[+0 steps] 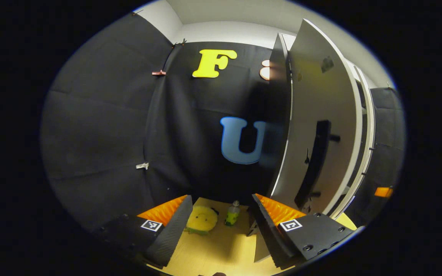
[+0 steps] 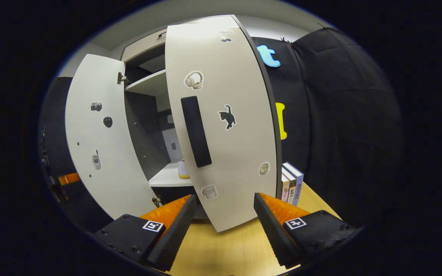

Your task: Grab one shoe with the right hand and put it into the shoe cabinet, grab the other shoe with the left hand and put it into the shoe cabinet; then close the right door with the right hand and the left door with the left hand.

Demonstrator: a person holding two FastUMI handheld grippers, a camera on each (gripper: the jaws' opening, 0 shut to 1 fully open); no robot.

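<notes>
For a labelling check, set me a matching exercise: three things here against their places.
Things:
1. yellow round plush toy
2. upright row of books
3. black cat sticker

Places:
A. on the white cabinet door with the black handle
B. beside the green bottle
C. on the wooden tabletop, right of that door

Pairs: 1-B; 2-C; 3-A.

Your left hand-held gripper [image 1: 221, 218] and right hand-held gripper [image 2: 223, 218] look alike: ribbed finger pads, black screw-fastened mounts, each finger carrying a small square black-and-white marker tag.
</notes>
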